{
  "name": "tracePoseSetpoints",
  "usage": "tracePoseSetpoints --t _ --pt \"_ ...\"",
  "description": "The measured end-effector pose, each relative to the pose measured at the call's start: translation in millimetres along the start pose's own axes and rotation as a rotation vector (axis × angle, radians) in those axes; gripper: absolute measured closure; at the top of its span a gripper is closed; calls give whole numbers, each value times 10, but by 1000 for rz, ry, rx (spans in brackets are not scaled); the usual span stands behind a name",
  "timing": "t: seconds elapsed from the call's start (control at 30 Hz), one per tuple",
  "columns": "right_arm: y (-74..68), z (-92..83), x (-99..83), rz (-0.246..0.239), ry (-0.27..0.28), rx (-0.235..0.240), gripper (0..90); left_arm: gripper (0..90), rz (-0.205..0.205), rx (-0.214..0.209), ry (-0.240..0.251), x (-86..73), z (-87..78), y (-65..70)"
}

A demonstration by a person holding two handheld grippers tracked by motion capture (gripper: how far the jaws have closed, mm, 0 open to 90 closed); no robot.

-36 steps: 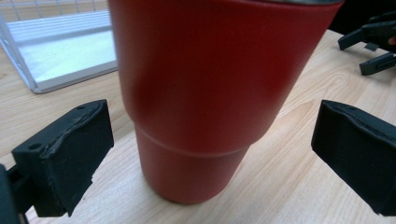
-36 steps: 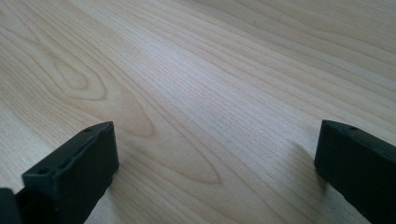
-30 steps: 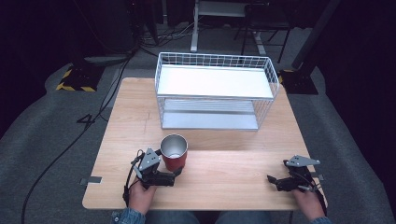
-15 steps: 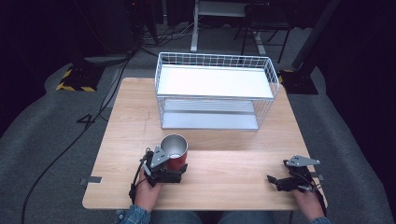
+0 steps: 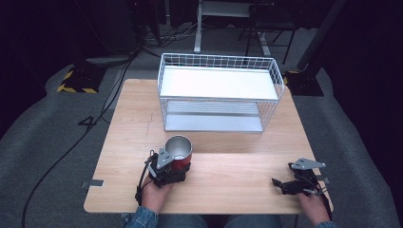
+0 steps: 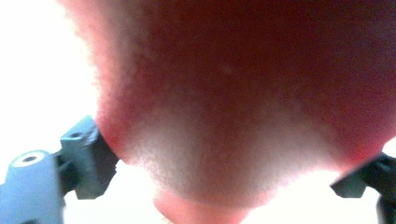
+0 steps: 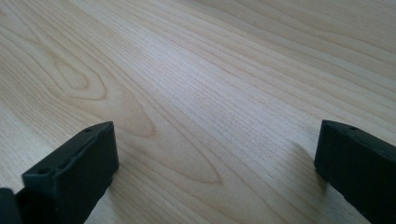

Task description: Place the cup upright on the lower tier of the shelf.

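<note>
Up close, red cup [image 6: 243,102] blurred (base cut off) between just-closed left tongs [image 6: 224,172]; right tongs [image 7: 215,168] wide.

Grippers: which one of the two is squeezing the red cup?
The left gripper, whose jaws have just been closing, pinches the red cup. The right gripper rests with jaws wide open over bare wooden table, apart from the cup.

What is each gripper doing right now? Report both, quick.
Left gripper: its jaws have just been closing and now press on the sides of the red cup.
Right gripper: open, nothing between its jaws, resting on the wooden table.
</note>
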State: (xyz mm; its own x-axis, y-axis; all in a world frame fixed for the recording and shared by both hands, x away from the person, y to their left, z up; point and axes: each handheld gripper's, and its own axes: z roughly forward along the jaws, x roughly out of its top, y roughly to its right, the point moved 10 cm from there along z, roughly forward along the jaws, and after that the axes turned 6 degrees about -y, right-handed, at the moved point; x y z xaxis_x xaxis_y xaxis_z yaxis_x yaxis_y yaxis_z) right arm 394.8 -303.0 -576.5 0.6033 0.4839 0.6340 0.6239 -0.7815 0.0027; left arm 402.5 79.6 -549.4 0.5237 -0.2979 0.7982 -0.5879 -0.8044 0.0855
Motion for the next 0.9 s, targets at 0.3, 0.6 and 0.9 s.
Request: tracePoseSetpoints --t 0.3,0.6,0.9 --pt "0 0 0 0 0 0 0 165 9 9 -1 -1 3 -2" --pt "0 0 0 0 0 0 0 167 4 8 1 6 10 0" --pt "-2 -2 -2 -1 0 0 0 170 -35 -20 -5 28 -6 -18"
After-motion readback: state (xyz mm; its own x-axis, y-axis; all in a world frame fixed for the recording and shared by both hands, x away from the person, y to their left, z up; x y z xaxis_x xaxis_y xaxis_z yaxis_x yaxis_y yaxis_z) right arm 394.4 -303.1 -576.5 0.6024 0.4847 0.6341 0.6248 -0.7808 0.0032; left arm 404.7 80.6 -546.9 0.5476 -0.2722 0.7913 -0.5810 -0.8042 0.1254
